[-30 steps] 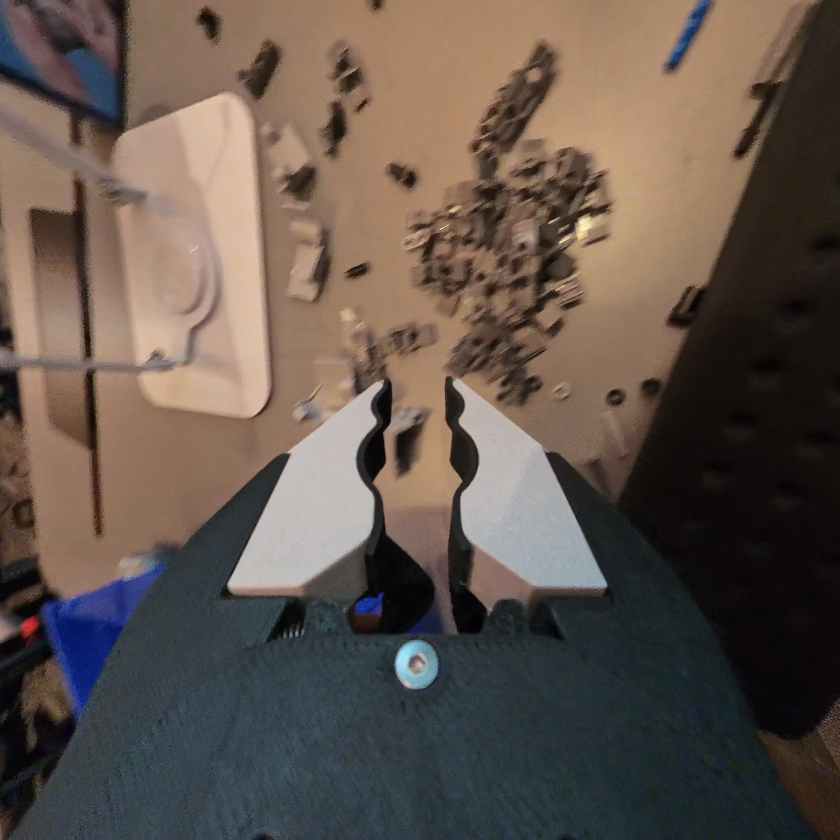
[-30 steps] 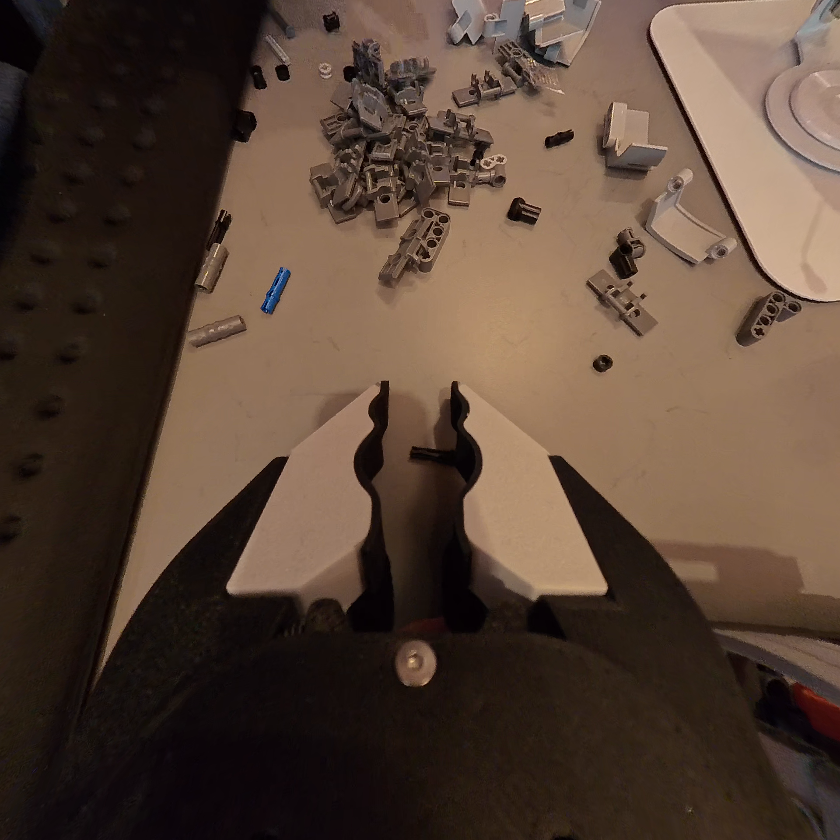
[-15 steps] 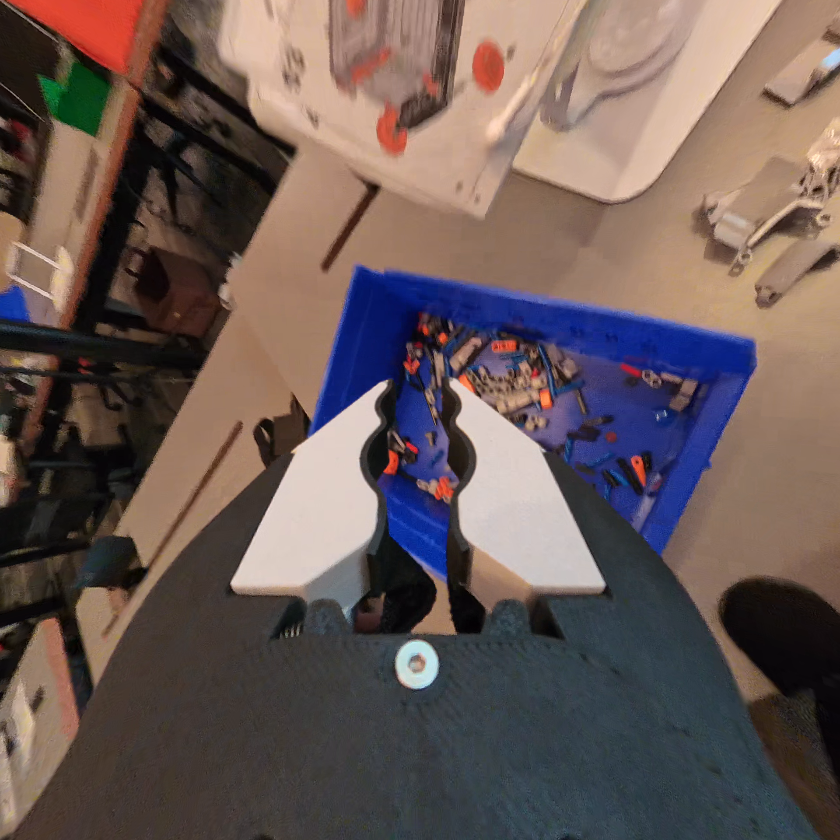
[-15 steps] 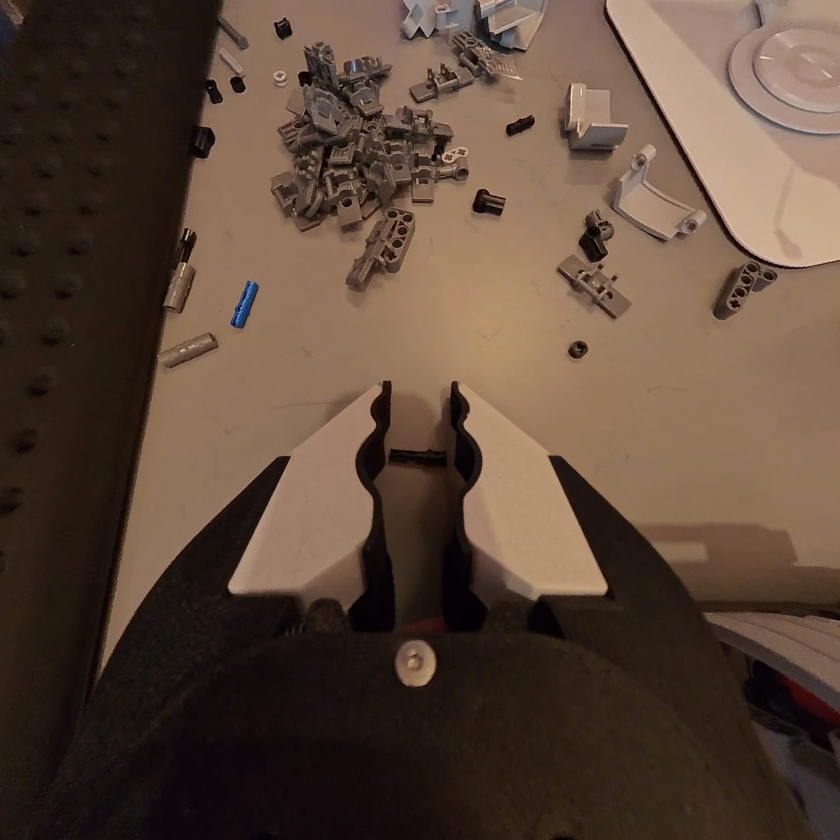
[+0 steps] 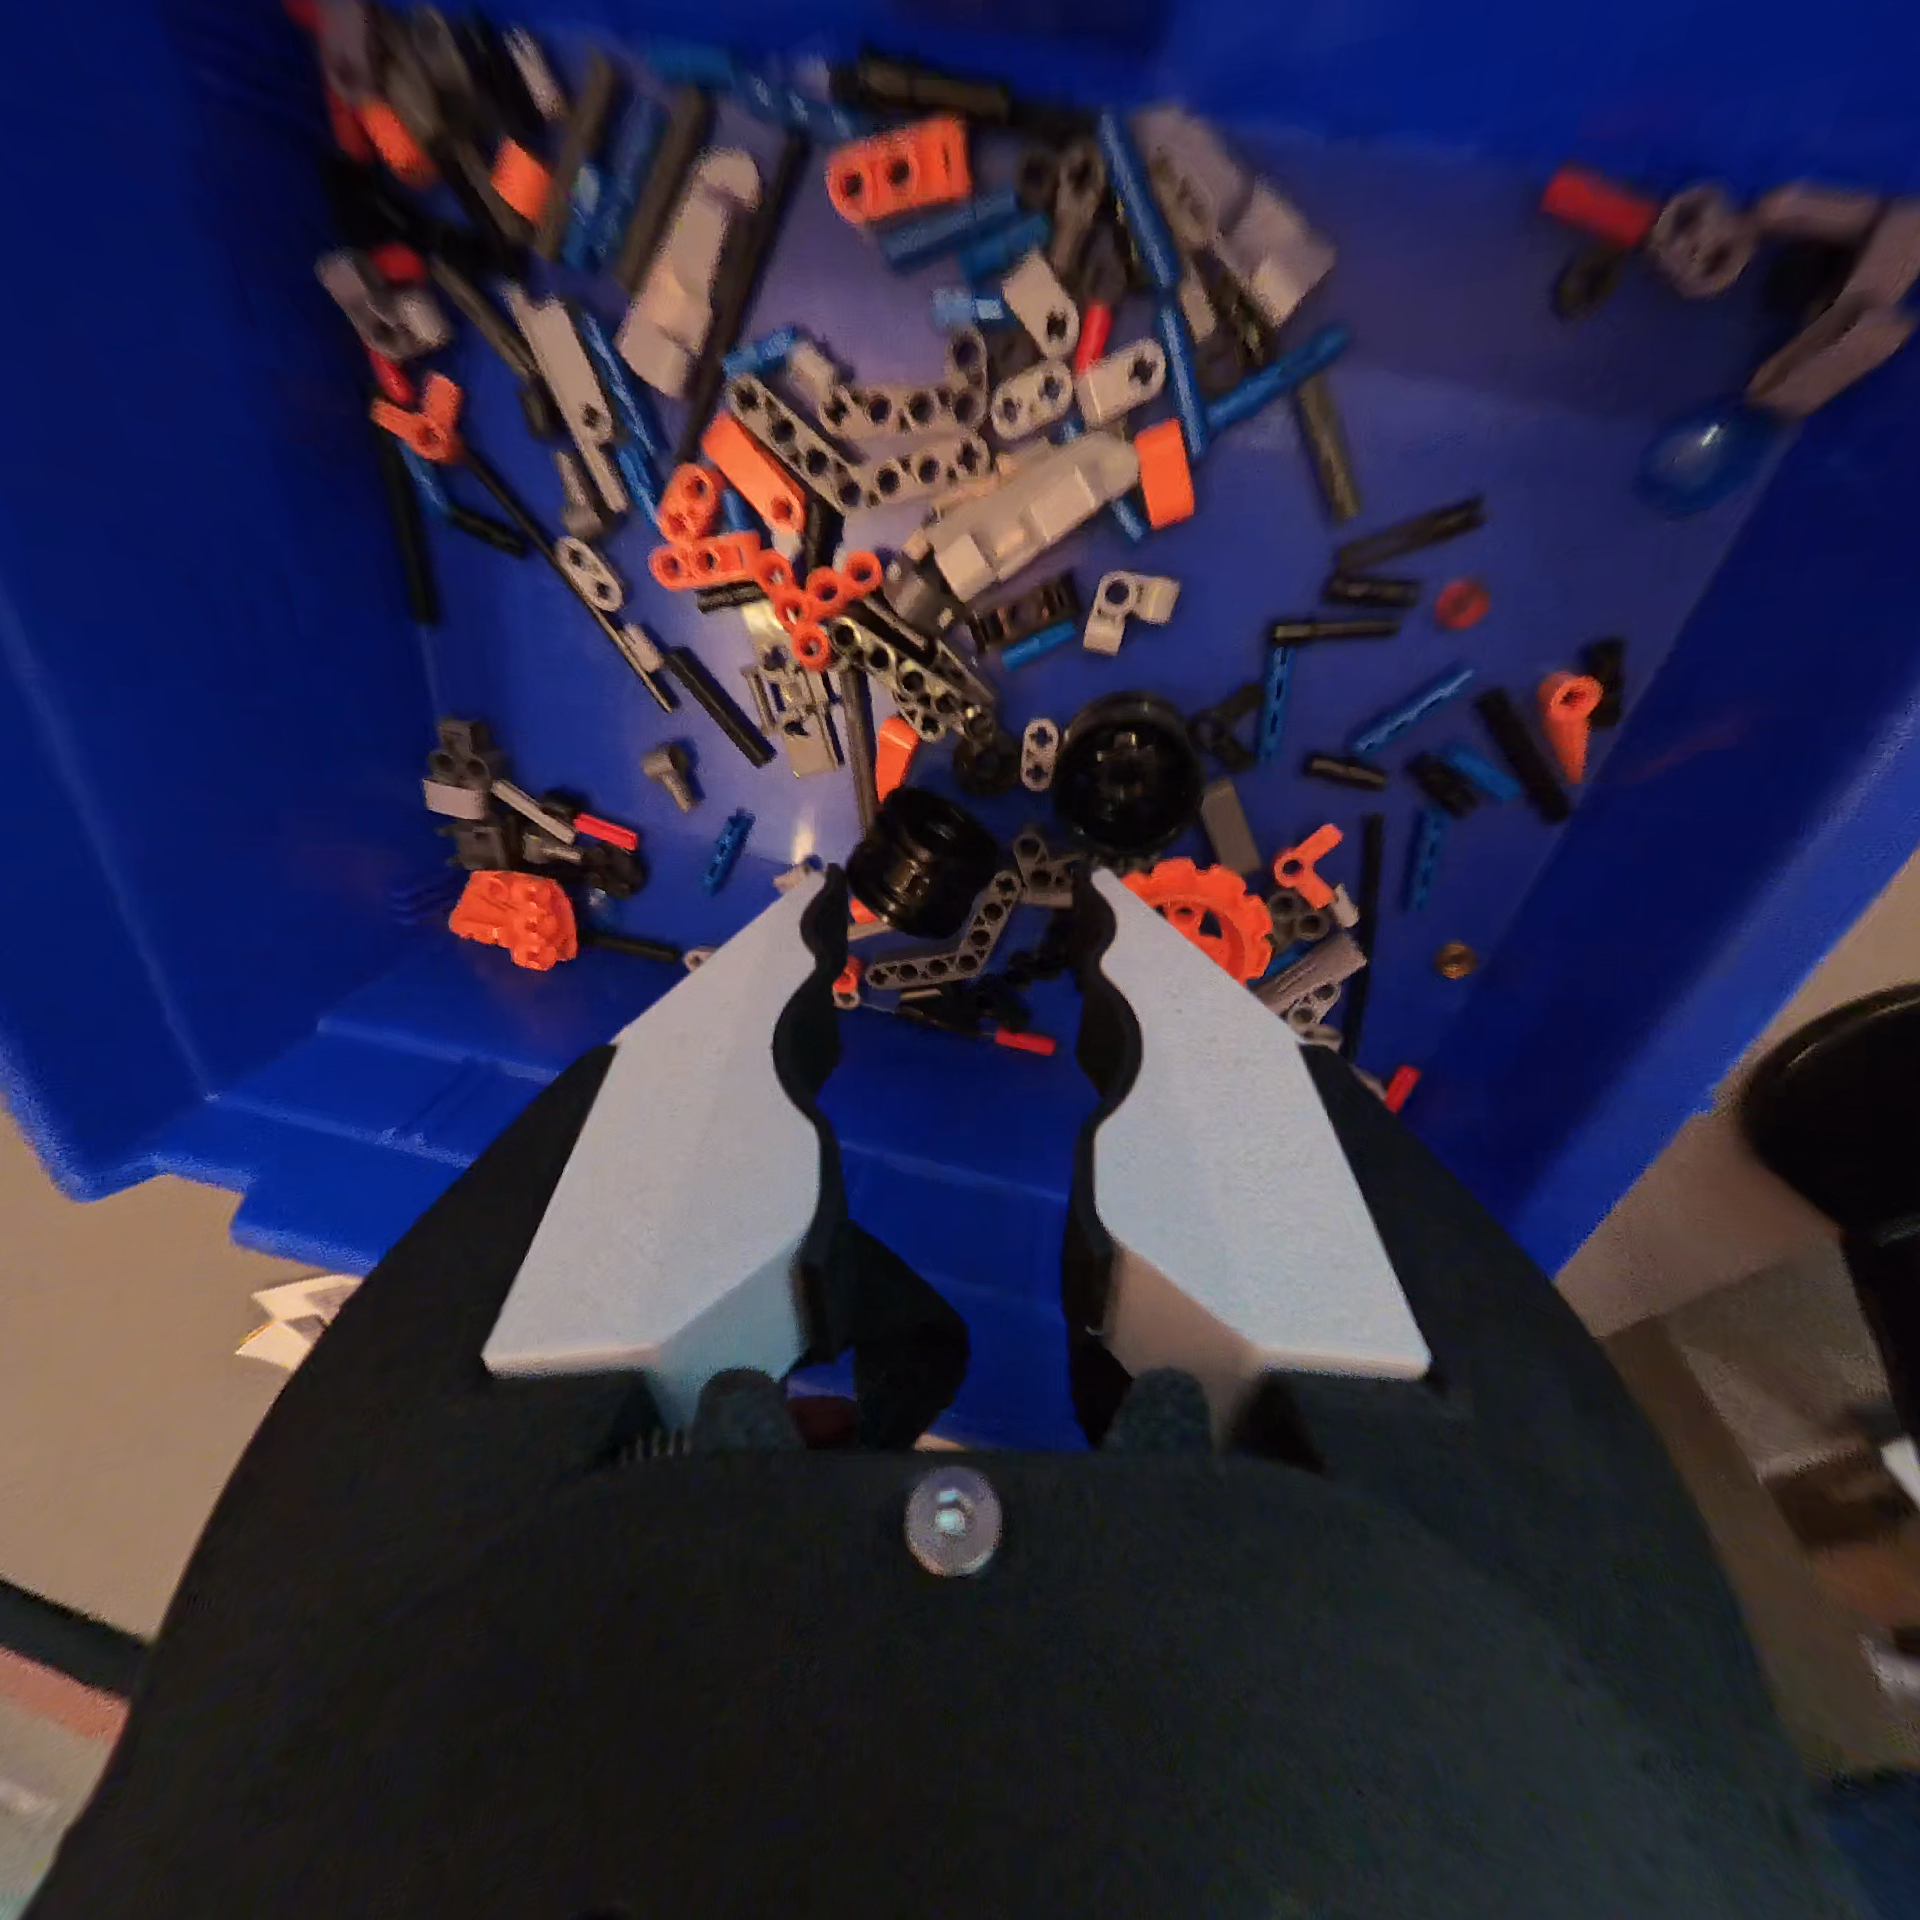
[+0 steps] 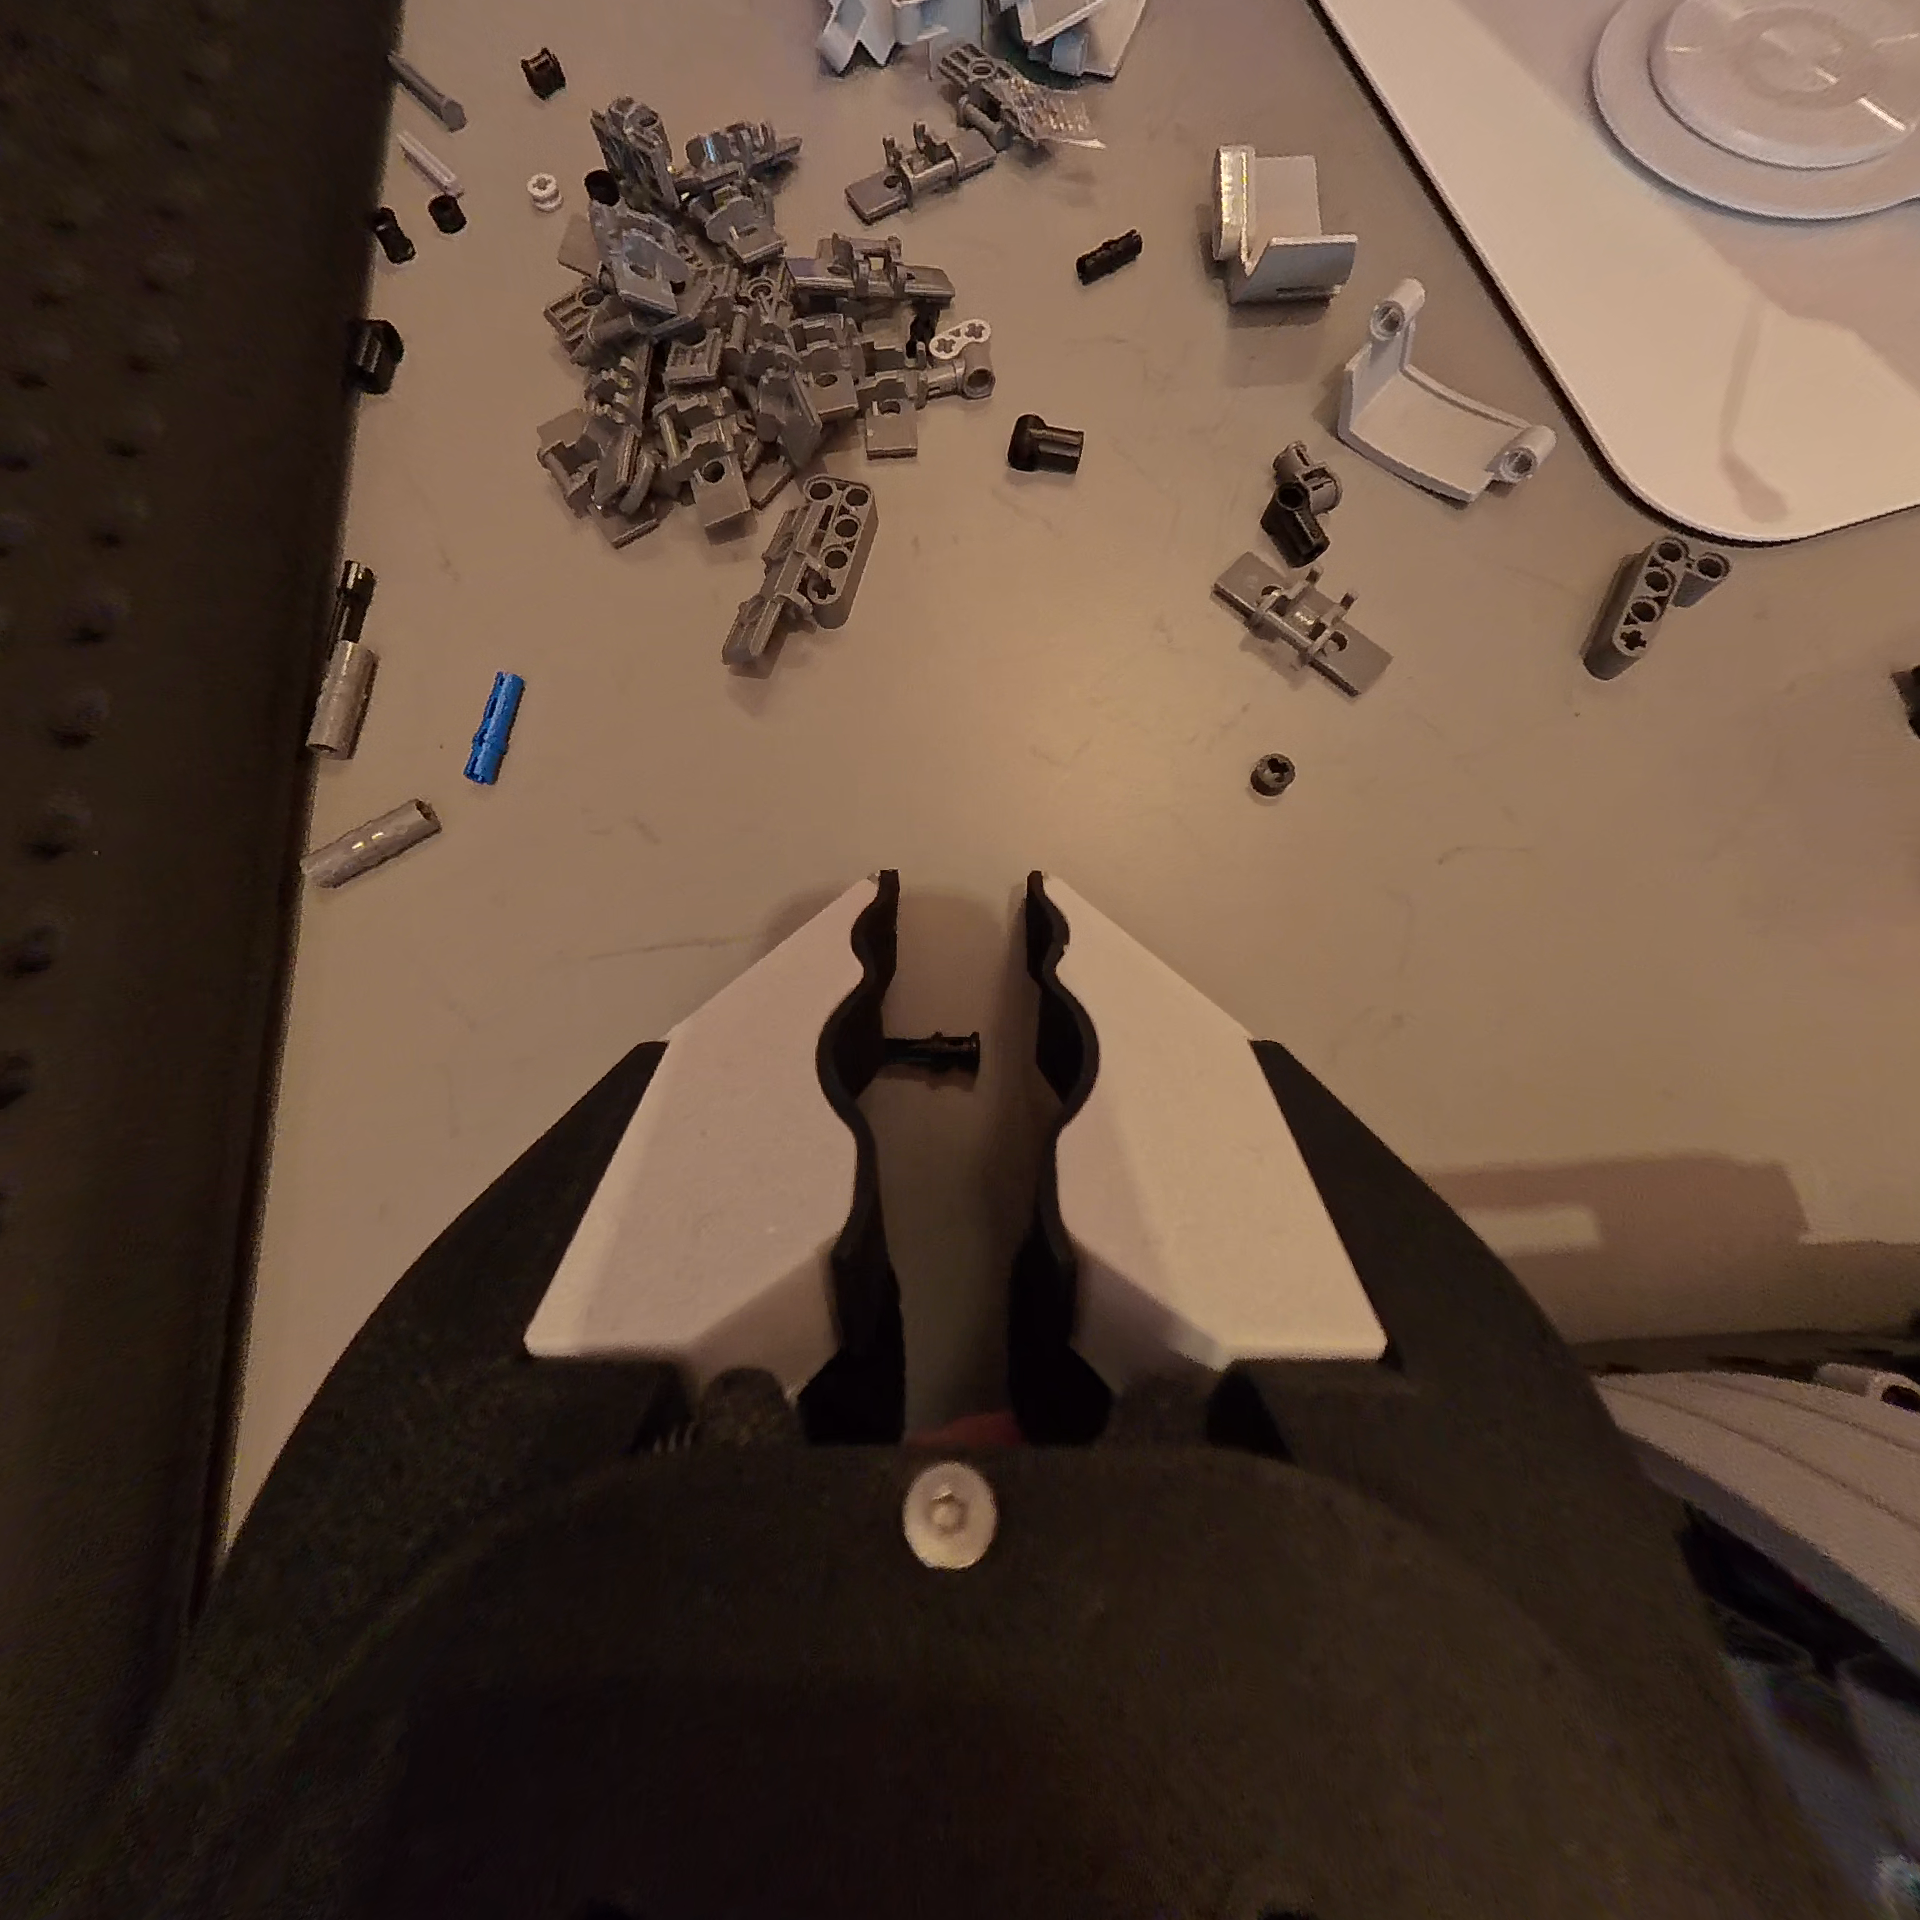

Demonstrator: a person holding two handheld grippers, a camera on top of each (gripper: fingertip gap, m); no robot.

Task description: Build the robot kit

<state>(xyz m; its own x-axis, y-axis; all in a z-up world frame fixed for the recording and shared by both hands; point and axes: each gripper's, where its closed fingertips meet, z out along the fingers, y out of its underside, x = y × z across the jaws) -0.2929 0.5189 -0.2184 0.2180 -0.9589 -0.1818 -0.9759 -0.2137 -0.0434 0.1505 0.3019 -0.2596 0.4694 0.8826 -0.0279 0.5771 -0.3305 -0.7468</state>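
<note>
My left gripper (image 5: 956, 894) is open and empty, hanging low over a blue bin (image 5: 208, 727) full of small black, grey, orange and blue construction pieces. A black wheel (image 5: 920, 852) lies just beyond and between its fingertips, with a second black wheel (image 5: 1127, 769) and an orange gear (image 5: 1200, 920) close by. My right gripper (image 6: 961, 894) is open over the beige table (image 6: 1039, 727). A small black pin (image 6: 935, 1049) lies crosswise between its fingers, close to the left finger (image 6: 727, 1143).
A pile of grey pieces (image 6: 727, 353) lies ahead of the right gripper, with a blue pin (image 6: 490, 727) and loose grey and black parts around. A black studded plate (image 6: 156, 623) runs along the left, and a white tray (image 6: 1558, 312) is at the far right. The left gripper is farther from the black studded plate (image 6: 156, 623), some 45 cm, than the right, some 15 cm.
My left gripper swung from the grey pile on the table to the blue bin, dropped into it and opened wider. In the right view the black pin shifted from the right finger toward the left.
</note>
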